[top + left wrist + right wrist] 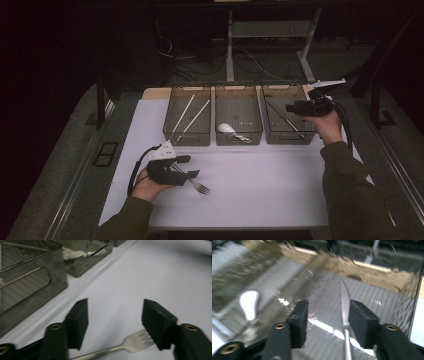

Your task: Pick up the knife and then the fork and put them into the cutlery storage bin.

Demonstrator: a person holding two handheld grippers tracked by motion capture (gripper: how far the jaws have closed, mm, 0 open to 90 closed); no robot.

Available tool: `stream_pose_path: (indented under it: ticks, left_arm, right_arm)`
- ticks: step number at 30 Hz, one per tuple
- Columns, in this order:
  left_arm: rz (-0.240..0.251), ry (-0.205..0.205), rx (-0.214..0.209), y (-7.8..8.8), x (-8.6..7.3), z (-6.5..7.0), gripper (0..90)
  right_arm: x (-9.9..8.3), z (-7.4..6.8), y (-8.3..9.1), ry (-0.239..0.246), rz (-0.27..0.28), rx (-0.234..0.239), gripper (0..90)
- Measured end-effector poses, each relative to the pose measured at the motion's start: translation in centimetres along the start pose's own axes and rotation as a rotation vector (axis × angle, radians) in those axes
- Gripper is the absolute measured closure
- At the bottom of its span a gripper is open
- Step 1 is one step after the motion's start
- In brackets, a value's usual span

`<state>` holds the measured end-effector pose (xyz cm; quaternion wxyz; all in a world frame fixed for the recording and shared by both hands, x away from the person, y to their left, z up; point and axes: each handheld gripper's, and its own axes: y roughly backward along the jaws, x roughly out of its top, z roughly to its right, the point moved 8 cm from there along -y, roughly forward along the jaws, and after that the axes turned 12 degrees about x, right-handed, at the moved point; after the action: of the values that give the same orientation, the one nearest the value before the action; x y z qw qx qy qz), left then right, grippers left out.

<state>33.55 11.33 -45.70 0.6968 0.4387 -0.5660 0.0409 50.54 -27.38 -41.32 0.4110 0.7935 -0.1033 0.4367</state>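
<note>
Three clear plastic bins: left bin (187, 122) holds white chopsticks (192, 115), middle bin (238, 121) a white spoon (231, 130), right bin (287, 120) a steel knife (345, 312) under the part-open, empty right gripper (327, 322); left gripper (115, 325) gapes around a steel fork (125, 345) on the tabletop (260, 185).

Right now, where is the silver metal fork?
In the high view the silver metal fork lies on the white table cover, front left, beside the left gripper.

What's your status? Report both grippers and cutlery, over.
Left gripper open over fork on table. Right gripper open above right bin, knife between jaws, untouched. Nothing blocking.
</note>
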Motion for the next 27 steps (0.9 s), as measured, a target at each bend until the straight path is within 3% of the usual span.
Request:
stream_pose_path:
  ticks: [4,9,12,19,22,27]
  left_arm:
    - [-0.036,-0.007,-0.023,0.3,-0.7,-0.2,57.3]
    - [-0.087,-0.034,-0.083,0.8,-1.6,0.8,79.7]
    - [-0.118,-0.048,-0.121,1.0,-2.2,1.6,88.7]
    - [-0.213,-0.128,-0.234,0.6,-4.1,4.4,88.9]
    - [-0.244,-0.160,-0.252,-0.2,-4.5,5.2,88.9]
    - [-0.246,-0.183,-0.248,-1.7,-3.9,5.9,88.9]
  right_arm:
    - [-0.8,-2.6,1.8,0.042,0.031,0.051,39.2]
    - [-2.7,-6.2,2.8,0.097,0.039,0.123,33.7]
    - [-4.0,-7.9,3.1,0.119,0.037,0.153,32.0]
    - [-7.1,-10.7,3.7,0.156,0.012,0.187,31.0]
    - [-8.6,-11.7,3.9,0.154,-0.003,0.209,31.0]
    - [-10.5,-12.9,4.4,0.167,-0.028,0.225,30.9]
